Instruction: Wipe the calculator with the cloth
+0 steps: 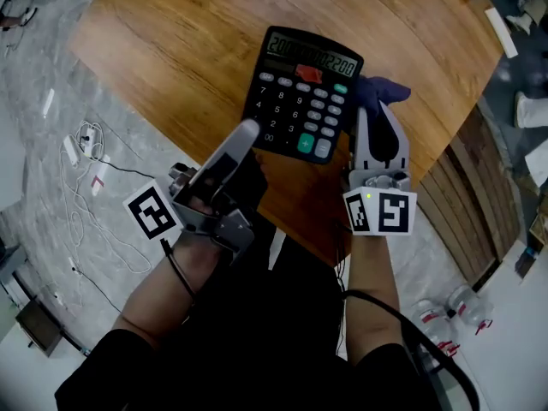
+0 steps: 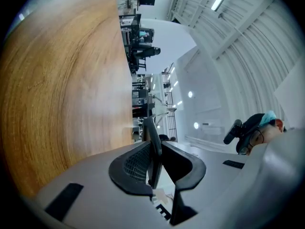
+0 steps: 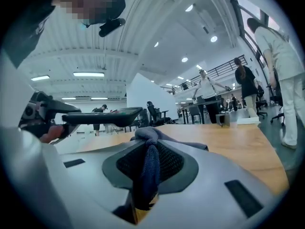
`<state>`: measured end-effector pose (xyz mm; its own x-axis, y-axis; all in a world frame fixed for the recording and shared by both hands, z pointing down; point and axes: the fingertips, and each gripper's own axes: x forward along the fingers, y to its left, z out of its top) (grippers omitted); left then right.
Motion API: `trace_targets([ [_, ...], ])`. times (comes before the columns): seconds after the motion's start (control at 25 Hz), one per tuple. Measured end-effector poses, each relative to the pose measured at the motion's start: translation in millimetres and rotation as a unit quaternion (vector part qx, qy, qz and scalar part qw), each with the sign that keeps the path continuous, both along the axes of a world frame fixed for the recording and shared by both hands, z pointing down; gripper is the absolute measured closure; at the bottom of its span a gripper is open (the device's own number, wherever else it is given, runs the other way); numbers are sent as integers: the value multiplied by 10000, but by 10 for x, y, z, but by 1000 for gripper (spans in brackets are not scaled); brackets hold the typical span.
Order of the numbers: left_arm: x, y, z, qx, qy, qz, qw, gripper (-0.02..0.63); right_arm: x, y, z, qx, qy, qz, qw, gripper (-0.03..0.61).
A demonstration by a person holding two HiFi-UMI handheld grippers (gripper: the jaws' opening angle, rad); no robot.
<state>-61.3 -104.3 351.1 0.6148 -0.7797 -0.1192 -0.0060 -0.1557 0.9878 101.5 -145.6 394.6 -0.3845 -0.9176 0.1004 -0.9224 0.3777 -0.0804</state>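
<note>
**Calculator lifted, cloth at its edge: wiping looks barely begun**

The black plastic desk calculator (image 1: 301, 88) is held above the wooden tabletop (image 1: 171, 32), with the left tongs (image 1: 246, 134) clamped on its lower edge. The right tongs (image 1: 370, 108) pinch the dark blue fabric cloth (image 1: 381, 90) beside its right side; contact is unclear. Keys and display apparently await wiping. One calculator, one cloth, two tongs.

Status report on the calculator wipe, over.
Left gripper shut on calculator, held above table. Right gripper shut on cloth, beside calculator's right edge. Nothing in the way.
</note>
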Motion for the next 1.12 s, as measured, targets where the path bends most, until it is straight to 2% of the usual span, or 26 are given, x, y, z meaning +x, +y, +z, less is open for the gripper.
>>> trace_targets([
  [0.12, 26, 4, -7, 31, -173, -147, 9997, 541, 82, 246, 117, -393, 273, 116, 9988, 511],
  [0.24, 10, 7, 126, -5, -525, -253, 9983, 541, 293, 356, 208, -845, 395, 567, 9940, 511],
  [0.4, 35, -20, 436, -198, -886, -295, 9954, 541, 563, 284, 267, -1180, 521, 1066, 9859, 511],
  [0.6, 134, -169, 827, -512, -1184, -216, 9914, 541, 556, -29, 401, -1487, 623, 972, 9821, 511],
  [0.8, 136, -57, 926, -534, -1424, -126, 9883, 541, 382, 9, 581, -1860, 799, 780, 9762, 511],
  [0.92, 144, -67, 977, -530, -1915, -60, 9800, 540, 405, -2, 691, -2091, 929, 798, 9702, 511],
  [1.04, 90, -38, 1018, -528, -2472, 72, 9675, 538, 367, 7, 699, -2143, 1088, 807, 9673, 511],
  [1.12, 87, -87, 1062, -551, -2894, 146, 9555, 535, 374, -48, 729, -2182, 1178, 802, 9654, 511],
])
